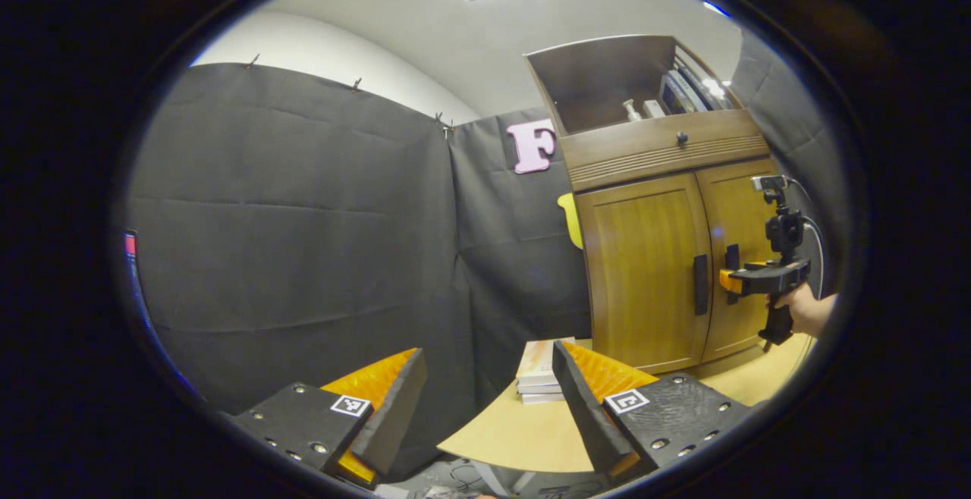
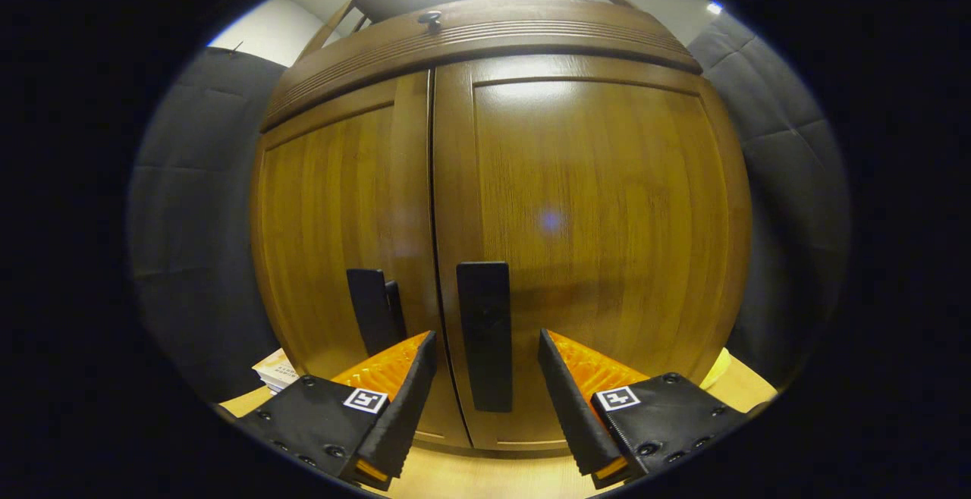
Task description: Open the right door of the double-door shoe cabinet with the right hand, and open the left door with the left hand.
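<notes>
the right gripper point(image 2: 485, 378) should ease forward until the right door handle point(image 2: 485, 336) sits deep between its spread fingers, then close squarely before pulling along the hinge arc. it is wide open, straddling the handle without pressing it. both shoe cabinet point(image 2: 599, 211) doors look closed. the left gripper point(image 1: 489, 408) hangs back, wide open, empty.

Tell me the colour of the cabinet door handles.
Black; the right door handle shows best in the right gripper view.
</notes>
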`<control>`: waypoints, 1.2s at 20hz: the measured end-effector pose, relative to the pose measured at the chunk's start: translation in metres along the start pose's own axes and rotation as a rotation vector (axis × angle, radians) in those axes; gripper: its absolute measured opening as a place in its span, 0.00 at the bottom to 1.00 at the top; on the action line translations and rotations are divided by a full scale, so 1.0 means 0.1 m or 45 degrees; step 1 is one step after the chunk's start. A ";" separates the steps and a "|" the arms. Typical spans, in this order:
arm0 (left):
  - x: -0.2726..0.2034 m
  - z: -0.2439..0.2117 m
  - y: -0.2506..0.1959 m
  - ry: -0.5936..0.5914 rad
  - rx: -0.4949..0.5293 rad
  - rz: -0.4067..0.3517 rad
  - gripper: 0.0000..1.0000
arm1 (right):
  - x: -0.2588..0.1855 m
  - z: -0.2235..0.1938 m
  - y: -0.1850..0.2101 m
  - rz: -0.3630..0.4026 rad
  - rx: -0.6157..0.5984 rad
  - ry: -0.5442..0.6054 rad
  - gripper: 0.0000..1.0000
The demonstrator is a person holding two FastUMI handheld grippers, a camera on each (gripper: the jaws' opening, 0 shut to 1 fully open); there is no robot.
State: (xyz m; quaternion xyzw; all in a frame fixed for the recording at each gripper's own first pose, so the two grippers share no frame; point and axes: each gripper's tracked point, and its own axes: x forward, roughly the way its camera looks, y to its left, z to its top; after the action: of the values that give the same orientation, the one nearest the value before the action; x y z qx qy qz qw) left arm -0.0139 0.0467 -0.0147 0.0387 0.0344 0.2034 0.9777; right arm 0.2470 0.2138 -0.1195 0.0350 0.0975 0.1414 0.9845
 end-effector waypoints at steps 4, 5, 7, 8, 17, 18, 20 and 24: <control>0.00 -0.02 0.00 0.011 -0.009 0.001 0.96 | 0.08 -0.02 0.02 0.000 0.028 -0.001 0.48; 0.00 -0.02 -0.01 0.013 -0.012 -0.002 0.96 | 0.14 -0.02 -0.01 -0.014 0.036 0.007 0.55; 0.02 -0.02 -0.01 0.014 -0.017 -0.012 0.98 | 0.15 -0.06 -0.02 -0.013 0.055 0.039 0.39; 0.02 -0.02 0.00 0.013 -0.019 -0.017 0.99 | 0.16 -0.05 -0.01 -0.007 0.045 0.021 0.33; 0.07 0.01 -0.05 -0.025 -0.040 -0.118 0.99 | -0.16 -0.05 -0.01 0.039 0.010 0.049 0.19; 0.07 0.01 -0.06 -0.030 -0.045 -0.133 0.99 | -0.21 -0.07 -0.01 0.048 0.016 0.053 0.18; 0.09 0.00 -0.07 -0.042 -0.053 -0.165 0.96 | -0.34 -0.06 -0.03 0.060 0.009 0.051 0.18; 0.13 -0.01 -0.13 -0.062 -0.060 -0.232 0.99 | -0.59 -0.06 -0.09 0.079 0.011 0.052 0.18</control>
State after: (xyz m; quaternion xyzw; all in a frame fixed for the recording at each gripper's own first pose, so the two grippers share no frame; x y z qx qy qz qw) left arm 0.0029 0.0400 -0.0177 0.0175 0.0091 0.1134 0.9934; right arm 0.1926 0.1889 -0.1156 0.0393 0.1171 0.1720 0.9773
